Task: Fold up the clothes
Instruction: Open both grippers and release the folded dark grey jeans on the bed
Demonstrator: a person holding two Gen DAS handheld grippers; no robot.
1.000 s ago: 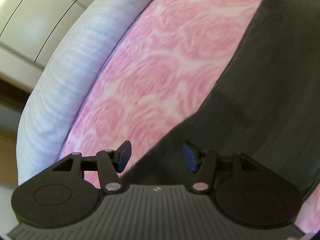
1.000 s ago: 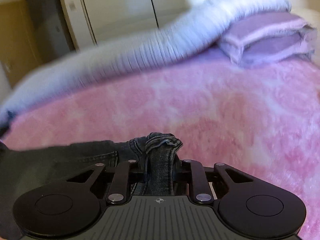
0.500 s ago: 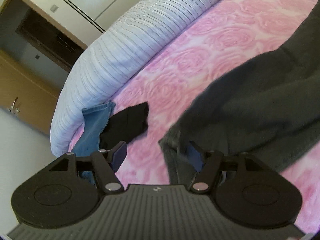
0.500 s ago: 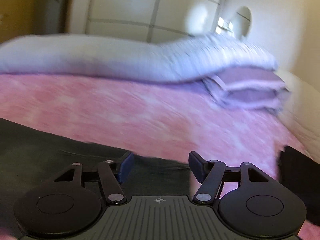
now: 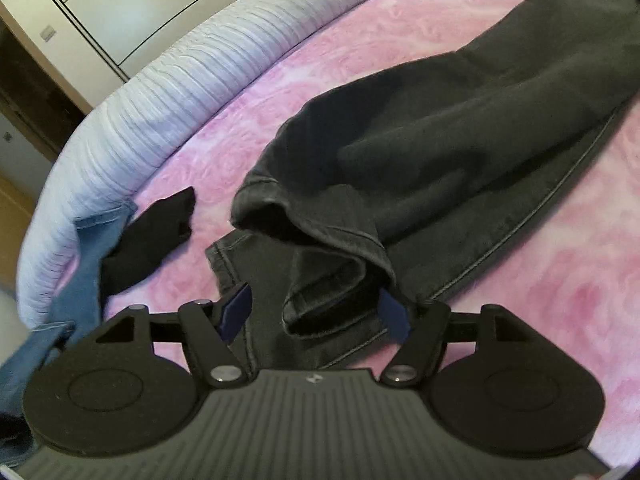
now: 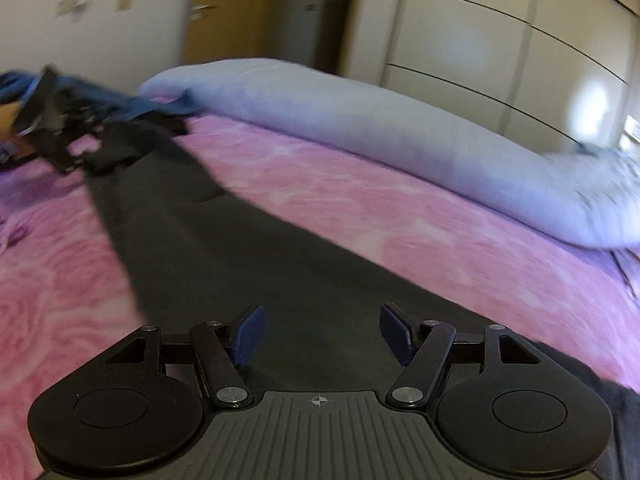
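Left tongs (image 5: pixel 316 316), jaws apart, straddle the rumpled hem of black jeans (image 5: pixel 420 152); right tongs (image 6: pixel 322 338) gape above them.

Left gripper (image 5: pixel 314 312): matte black plastic body with a ribbed centre plate, two round side discs, silver pivot screws, dark blue finger pads (image 5: pixel 234 312) and a small white centre mark. Right gripper (image 6: pixel 322 334): identical build, crosshair mark.

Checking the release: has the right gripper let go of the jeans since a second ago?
Yes. The right gripper stands open over the dark jeans, no longer clamping denim, and has swung left off the bedding toward the wardrobe.
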